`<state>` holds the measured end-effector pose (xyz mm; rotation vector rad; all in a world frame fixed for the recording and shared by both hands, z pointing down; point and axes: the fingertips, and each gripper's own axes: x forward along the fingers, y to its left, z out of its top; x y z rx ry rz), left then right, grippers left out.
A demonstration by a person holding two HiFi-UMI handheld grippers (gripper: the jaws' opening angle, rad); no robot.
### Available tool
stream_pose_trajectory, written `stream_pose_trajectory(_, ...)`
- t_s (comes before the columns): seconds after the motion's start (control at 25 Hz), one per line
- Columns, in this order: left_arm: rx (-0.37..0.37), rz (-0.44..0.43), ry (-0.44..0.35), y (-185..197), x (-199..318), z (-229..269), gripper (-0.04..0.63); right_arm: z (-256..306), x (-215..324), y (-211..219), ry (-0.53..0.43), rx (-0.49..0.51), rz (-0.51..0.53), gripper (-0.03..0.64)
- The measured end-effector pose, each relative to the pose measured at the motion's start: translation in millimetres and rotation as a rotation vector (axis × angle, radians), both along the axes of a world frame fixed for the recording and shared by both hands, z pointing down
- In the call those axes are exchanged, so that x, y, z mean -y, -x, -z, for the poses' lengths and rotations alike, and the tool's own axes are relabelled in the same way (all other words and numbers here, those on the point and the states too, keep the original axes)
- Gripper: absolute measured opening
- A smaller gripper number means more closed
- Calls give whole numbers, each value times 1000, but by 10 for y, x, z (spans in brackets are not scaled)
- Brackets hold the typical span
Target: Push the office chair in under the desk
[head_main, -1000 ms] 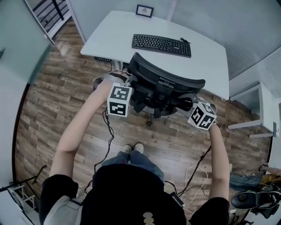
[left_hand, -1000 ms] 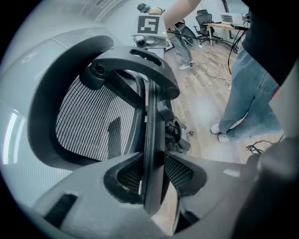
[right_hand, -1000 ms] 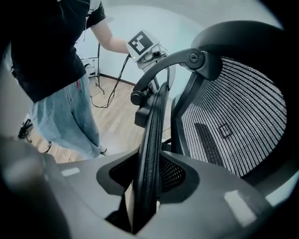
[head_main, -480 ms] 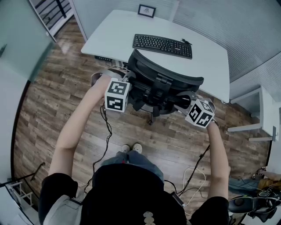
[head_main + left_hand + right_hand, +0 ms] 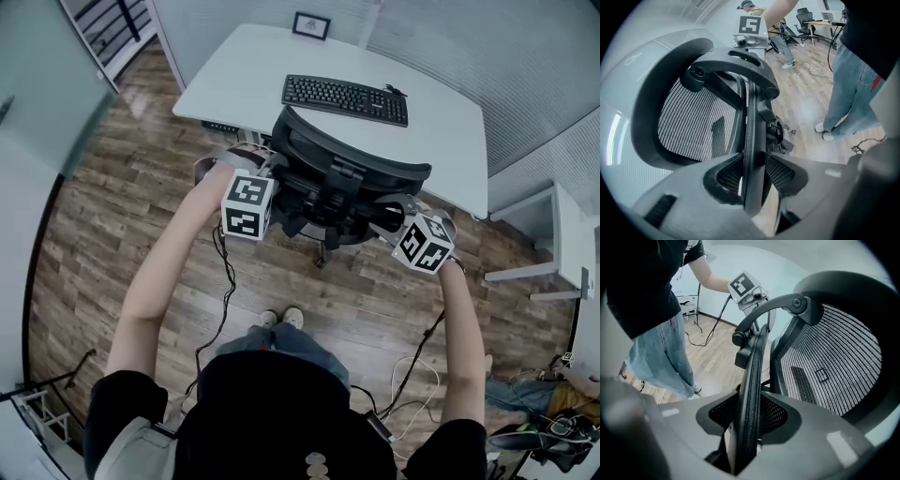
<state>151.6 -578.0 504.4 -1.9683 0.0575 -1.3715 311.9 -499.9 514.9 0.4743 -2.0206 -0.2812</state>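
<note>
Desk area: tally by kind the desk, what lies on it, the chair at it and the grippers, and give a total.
Desk: 1
Keyboard: 1
Picture frame: 1
Office chair: 1
Grippers: 2, left gripper and right gripper, each with the chair's back edge between its jaws; the right's jaws have just been opening.
Total: 6

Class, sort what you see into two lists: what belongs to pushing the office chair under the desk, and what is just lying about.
Belongs to the job:
office chair
desk
left tool, clamped on the backrest rim
right tool, on the rim too, jaws just opening a little

Just lying about:
keyboard
picture frame
white side table
</note>
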Motion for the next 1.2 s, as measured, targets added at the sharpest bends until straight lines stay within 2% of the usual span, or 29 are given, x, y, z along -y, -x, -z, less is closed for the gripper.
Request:
stream_pose_trajectory(0.32, -79, 42, -160, 46, 8, 58, 172, 147, -66, -15, -82, 4, -46, 192)
stream_pose_trajectory(0.4, -129, 72, -185, 100, 6, 116, 155, 238, -113, -8, -105, 43, -75, 192)
stream_pose_trajectory(0.52, -237, 128, -228, 206, -1, 294, 118, 418, -183, 15, -150, 152, -142, 192)
stream_pose_trajectory(0.68, -440, 225, -234, 313, -61, 549, 63, 680, -258, 50, -210, 377, -268, 181)
stream_pose_trajectory(0.84, -712, 354, -198, 363, -109, 854, 25, 964, -296, 54, -295, 609, -391, 153)
stream_pose_trajectory(1.0, -1002, 471, -94, 394, -183, 1133, 8, 1210, -343, 24, -397, 799, -494, 109)
stream_pose_trajectory(1.2, -1256, 562, 74, 423, -298, 1304, 8, 1439, -402, -96, -504, 1001, -627, 75)
